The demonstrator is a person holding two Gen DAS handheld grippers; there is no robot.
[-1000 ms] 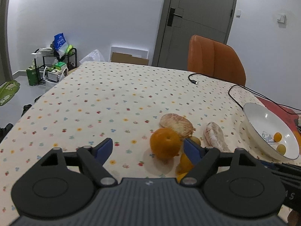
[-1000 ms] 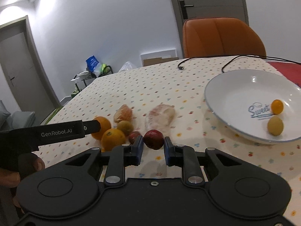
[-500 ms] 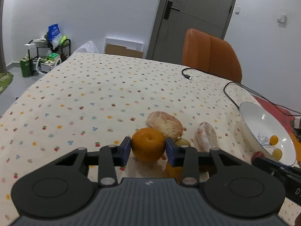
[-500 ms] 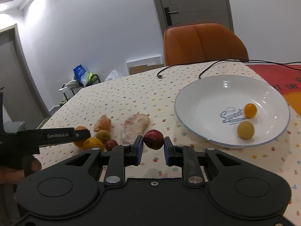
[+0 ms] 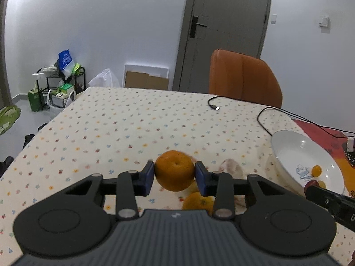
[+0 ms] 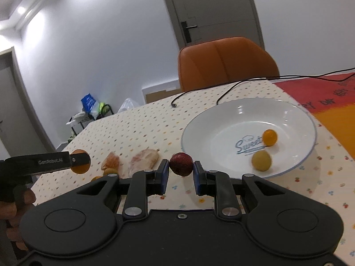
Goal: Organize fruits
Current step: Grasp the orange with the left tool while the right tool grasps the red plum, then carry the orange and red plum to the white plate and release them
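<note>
My left gripper (image 5: 174, 175) is shut on an orange (image 5: 174, 170), held above the dotted tablecloth. Below it lie a second orange (image 5: 197, 201) and a pale peeled fruit piece (image 5: 230, 168). My right gripper (image 6: 180, 173) is shut on a dark red fruit (image 6: 181, 164), just left of the white plate (image 6: 210, 119). In the plate sit a small orange fruit (image 6: 269, 137) and a yellow-green fruit (image 6: 261, 160). In the right wrist view the left gripper (image 6: 77, 160) shows at left with the orange (image 6: 80, 168), and two peeled pieces (image 6: 144, 160) lie on the cloth.
An orange chair (image 5: 244, 82) stands behind the table's far edge. A black cable (image 5: 261, 115) runs across the cloth near the plate (image 5: 288, 146). A red-and-orange mat (image 6: 321, 93) covers the table's right part. A hand (image 6: 13, 201) grips the left tool.
The left gripper closed on the orange and lifted it off the cloth. The right gripper carried the red fruit rightward and nearer to the plate.
</note>
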